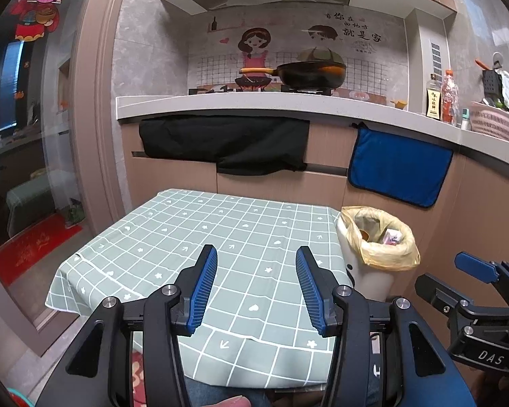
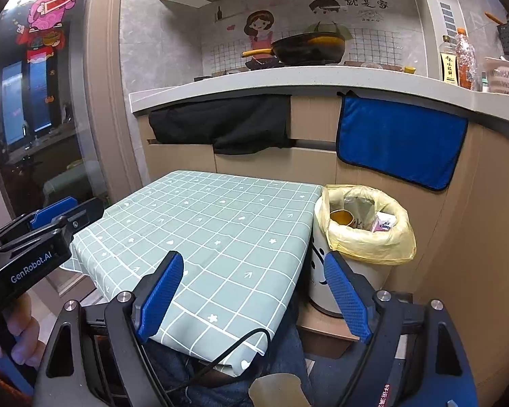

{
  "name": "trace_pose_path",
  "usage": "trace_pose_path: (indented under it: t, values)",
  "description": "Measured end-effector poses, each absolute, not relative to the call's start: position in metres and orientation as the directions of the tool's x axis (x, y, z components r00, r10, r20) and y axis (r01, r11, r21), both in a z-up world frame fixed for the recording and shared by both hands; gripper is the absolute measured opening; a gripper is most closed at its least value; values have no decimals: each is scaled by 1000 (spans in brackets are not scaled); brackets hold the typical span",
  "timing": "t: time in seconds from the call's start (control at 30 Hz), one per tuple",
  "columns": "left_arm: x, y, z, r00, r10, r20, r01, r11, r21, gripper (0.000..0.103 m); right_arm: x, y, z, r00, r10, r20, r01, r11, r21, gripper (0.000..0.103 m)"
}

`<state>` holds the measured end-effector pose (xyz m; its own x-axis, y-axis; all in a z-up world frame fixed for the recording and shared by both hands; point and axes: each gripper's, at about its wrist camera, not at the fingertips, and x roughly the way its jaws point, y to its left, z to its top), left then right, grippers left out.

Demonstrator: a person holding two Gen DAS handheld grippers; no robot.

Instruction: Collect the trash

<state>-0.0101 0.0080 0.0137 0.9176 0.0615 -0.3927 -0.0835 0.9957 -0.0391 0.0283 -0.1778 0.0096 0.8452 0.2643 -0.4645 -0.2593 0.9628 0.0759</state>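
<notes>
One small tabletop (image 1: 200,237) under a green grid-patterned cloth serves as the landmark. No loose item lies on its cloth in either view.

Two tongs hang over its near edge. The left tongs (image 1: 256,285) stand wide with nothing between their two blue ribbed pads, pointing across the cloth. The right tongs (image 2: 254,291) also stand wide and hold nothing; their left pad lies over the near right part of the tabletop and their right pad over the bin's lower front.

One trash bin (image 2: 322,271), white with a yellow bag (image 2: 373,247) lining it, stands just beside the tabletop's right edge, on the floor. The collected trash sits inside it: one orange-brown cup (image 2: 341,217), one small pink-and-white carton (image 2: 385,225), and some crumpled clear or grey wrapping that cannot be counted.

Behind the tabletop runs one kitchen counter (image 1: 288,103). Two cloths hang from its front: one black cloth (image 1: 227,146) straight behind the tabletop, one blue towel (image 1: 398,168) above the bin. On the counter stand one black wok (image 1: 310,73), two bottles (image 1: 441,98) and one pink basket (image 1: 495,123), to the right of the tabletop.
</notes>
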Motion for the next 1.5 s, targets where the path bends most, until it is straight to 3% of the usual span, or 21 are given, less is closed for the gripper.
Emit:
trace_pose_path:
  t: [1.5]
  values:
    - [-8, 6, 8, 906, 18, -422, -32, 999, -27, 49, 24, -187, 11, 849, 254, -463, -240, 967, 90, 83]
